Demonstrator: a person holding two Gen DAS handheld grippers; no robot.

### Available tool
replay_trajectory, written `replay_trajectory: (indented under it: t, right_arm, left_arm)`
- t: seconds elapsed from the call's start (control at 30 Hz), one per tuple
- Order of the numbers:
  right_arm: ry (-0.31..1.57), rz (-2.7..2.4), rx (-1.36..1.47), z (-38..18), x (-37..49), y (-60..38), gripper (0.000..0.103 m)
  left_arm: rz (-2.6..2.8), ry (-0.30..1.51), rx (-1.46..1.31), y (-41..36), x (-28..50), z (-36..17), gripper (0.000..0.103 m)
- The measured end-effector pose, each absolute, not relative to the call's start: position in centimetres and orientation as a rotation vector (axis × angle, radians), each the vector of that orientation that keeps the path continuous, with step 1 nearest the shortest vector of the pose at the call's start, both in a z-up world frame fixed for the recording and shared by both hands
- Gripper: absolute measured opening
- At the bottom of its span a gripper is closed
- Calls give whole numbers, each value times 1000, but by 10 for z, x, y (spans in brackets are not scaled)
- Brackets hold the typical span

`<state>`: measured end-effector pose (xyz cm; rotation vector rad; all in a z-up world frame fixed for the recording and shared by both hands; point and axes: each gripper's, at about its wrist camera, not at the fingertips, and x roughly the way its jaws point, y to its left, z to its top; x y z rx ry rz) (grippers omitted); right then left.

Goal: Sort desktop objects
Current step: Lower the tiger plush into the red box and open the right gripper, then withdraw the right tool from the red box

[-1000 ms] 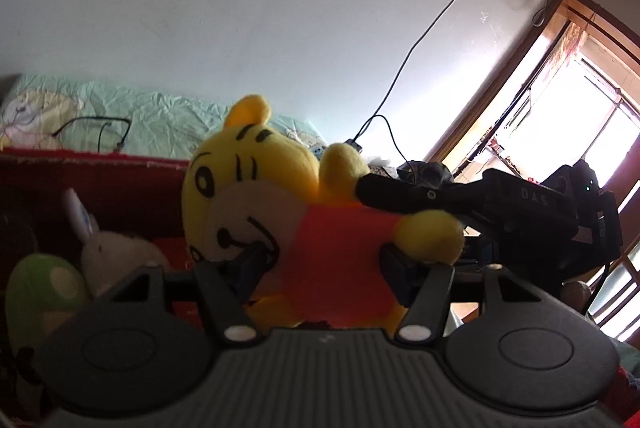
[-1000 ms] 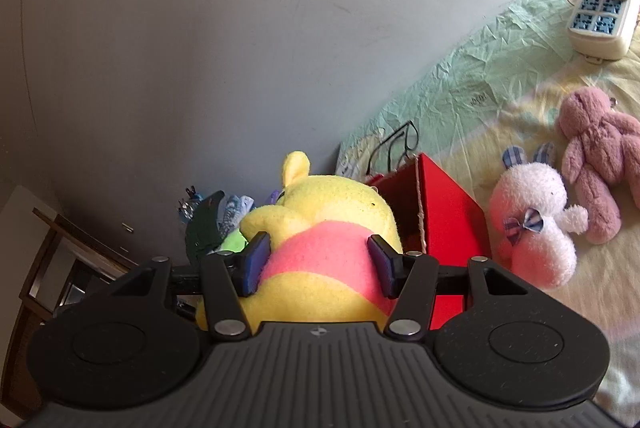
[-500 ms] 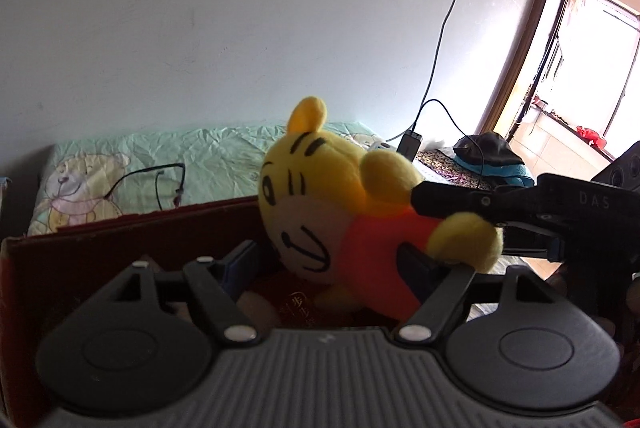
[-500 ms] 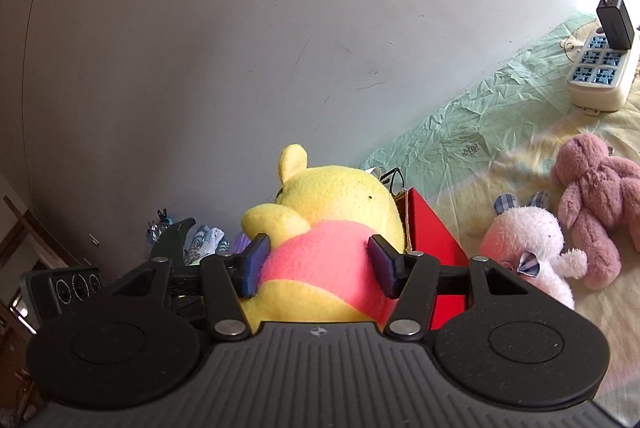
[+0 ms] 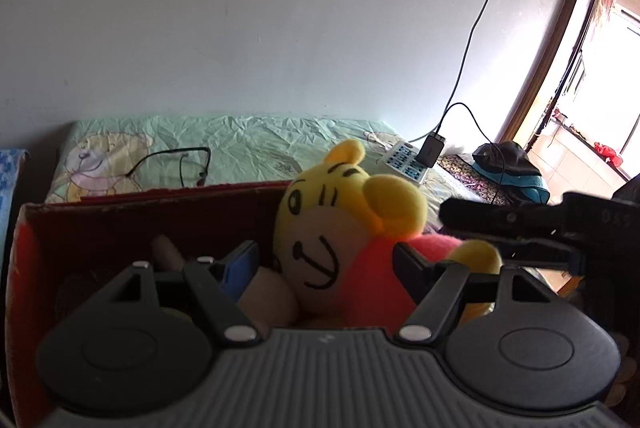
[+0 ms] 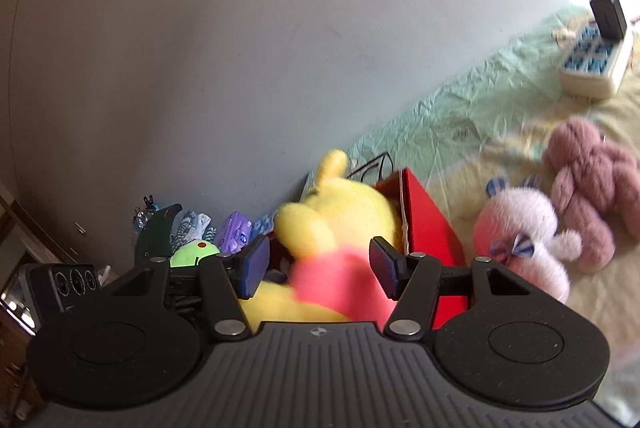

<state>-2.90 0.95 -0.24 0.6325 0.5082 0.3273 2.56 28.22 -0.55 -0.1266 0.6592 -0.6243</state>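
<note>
Only the left wrist view shows the face of the yellow plush bear (image 5: 320, 236) with its stitched black smile, lying half inside the red cardboard box (image 5: 120, 224); the left gripper (image 5: 324, 264) stands spread around it, and the right gripper (image 5: 500, 224) (a dark bar from the right) sits beside the bear's arm. The right wrist view instead shows the bear's fuzzy back and pink shirt blurred between the right gripper's (image 6: 316, 260) spread blue pads, plus 2 fluffy toys on the crinkled sheet: a white bunny (image 6: 524, 232) and a mauve bear (image 6: 588, 184)
</note>
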Motion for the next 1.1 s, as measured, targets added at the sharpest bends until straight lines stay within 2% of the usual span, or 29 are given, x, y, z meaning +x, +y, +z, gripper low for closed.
replay_trajectory:
  t: [0.1,0.17,0.23,0.4,0.57,0.83,1.1]
  right_arm:
    - [491,309,588,5,-39,3,57]
    - [522,319,577,2,-44,1,51]
    - [558,338,591,-2,-46,0,37]
    - [649,327,541,-10,-43,13,27]
    - [742,299,494,-24,-40,27,27]
    - [743,256,444,-23,-41,36,26]
    - [709,258,499,-24,-53,26,27]
  left_arm:
    - [-646,690,-140,277,23,-9,75]
    - [-661,703,-127,270,20,-12,75]
    - [-665,711,-107,262,17,-16,75]
    - [-638,731,-92,257,18,-20,76]
    - [-598,743,16,248,12,-27,78]
    - [-533,763,7,246,10,-25,77]
    - [-417,771,39,245,2,-14,84]
